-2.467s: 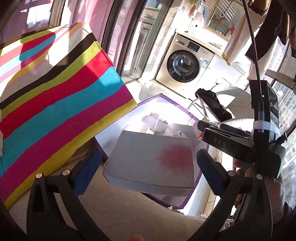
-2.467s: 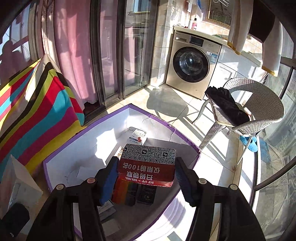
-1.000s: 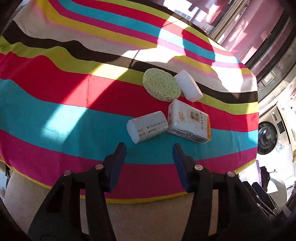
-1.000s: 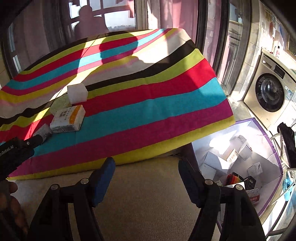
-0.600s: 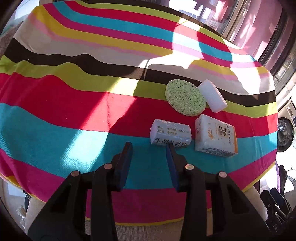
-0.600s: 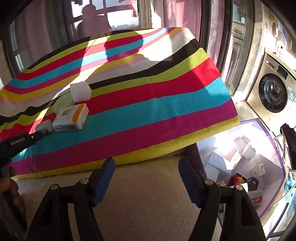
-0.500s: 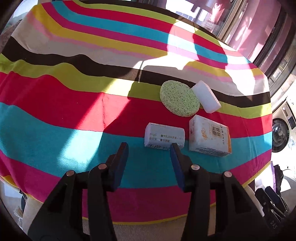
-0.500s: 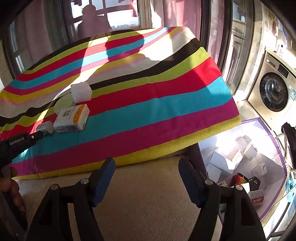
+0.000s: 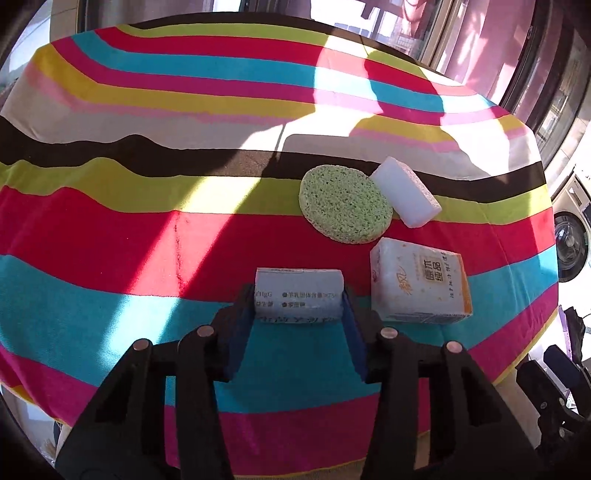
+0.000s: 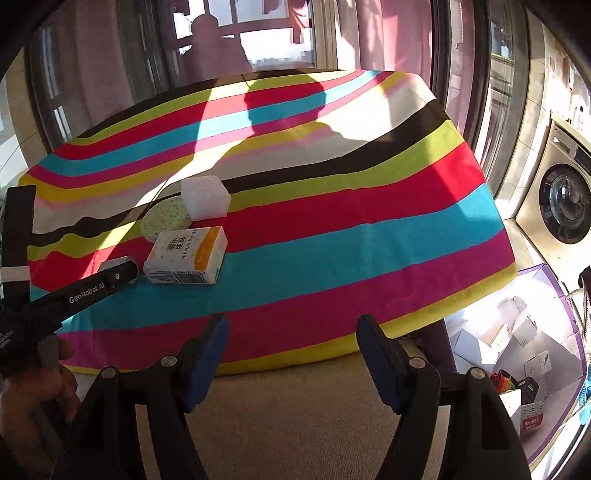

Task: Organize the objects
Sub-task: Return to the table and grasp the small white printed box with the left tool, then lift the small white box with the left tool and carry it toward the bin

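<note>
On the striped cloth (image 9: 147, 236) lie a small white packet (image 9: 297, 295), a white and orange tissue pack (image 9: 419, 282), a round green sponge (image 9: 343, 205) and a white foam block (image 9: 406, 195). My left gripper (image 9: 297, 306) has its fingers against both ends of the small packet, which rests on the cloth. In the right wrist view the left gripper's body (image 10: 92, 286) hides most of that packet. My right gripper (image 10: 291, 332) is open and empty, low in front of the cloth's near edge, apart from the tissue pack (image 10: 186, 254).
A purple-rimmed box (image 10: 546, 273) holding several small boxes stands on the floor at the right. A washing machine (image 10: 565, 199) stands beyond it. Glass doors and pink curtains (image 10: 388, 33) are behind the cloth. A beige surface (image 10: 295, 406) lies below the right gripper.
My left gripper has moved forward over the cloth and closed its fingers onto the small white packet. My right gripper has stayed open and nearly still.
</note>
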The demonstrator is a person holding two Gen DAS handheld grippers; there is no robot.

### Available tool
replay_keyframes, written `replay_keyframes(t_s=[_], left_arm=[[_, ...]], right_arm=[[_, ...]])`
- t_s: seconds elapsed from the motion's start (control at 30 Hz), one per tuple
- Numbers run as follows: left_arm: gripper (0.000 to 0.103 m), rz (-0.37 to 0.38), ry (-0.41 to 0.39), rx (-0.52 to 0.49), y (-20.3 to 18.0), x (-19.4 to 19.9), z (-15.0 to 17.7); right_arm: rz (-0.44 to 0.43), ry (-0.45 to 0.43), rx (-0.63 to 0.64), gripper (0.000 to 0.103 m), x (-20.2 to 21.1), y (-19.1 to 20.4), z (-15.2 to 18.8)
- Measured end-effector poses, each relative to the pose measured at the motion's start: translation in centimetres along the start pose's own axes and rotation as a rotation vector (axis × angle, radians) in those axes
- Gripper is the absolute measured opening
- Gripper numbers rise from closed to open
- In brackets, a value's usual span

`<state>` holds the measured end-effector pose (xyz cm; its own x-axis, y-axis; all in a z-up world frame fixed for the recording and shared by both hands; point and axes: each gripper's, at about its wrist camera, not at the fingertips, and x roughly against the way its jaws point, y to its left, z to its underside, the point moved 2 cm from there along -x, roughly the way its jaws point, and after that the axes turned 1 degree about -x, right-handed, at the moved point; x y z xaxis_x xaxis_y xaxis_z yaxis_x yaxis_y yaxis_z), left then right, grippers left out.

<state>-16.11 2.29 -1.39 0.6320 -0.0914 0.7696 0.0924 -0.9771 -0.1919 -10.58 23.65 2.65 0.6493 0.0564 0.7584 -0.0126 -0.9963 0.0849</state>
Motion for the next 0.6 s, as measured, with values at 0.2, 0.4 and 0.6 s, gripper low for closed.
replay_keyframes(t_s=[0.2, 0.4, 0.6], left_arm=[[0.05, 0.021, -0.057, 0.057, 1.3, 1.3, 1.1], [0.05, -0.023, -0.129, 0.141, 4.0, 3.1, 1.7], [0.05, -0.036, -0.144, 0.168, 4.8, 3.4, 2.1]], right_arm=[[-0.036, -0.023, 0.045, 0.081, -1.1, 3.2, -1.2], [-0.071, -0.061, 0.096, 0.084, -2.3, 6.7, -2.2], [-0.061, -0.074, 0.125, 0.084, -3.6, 8.8, -2.8]])
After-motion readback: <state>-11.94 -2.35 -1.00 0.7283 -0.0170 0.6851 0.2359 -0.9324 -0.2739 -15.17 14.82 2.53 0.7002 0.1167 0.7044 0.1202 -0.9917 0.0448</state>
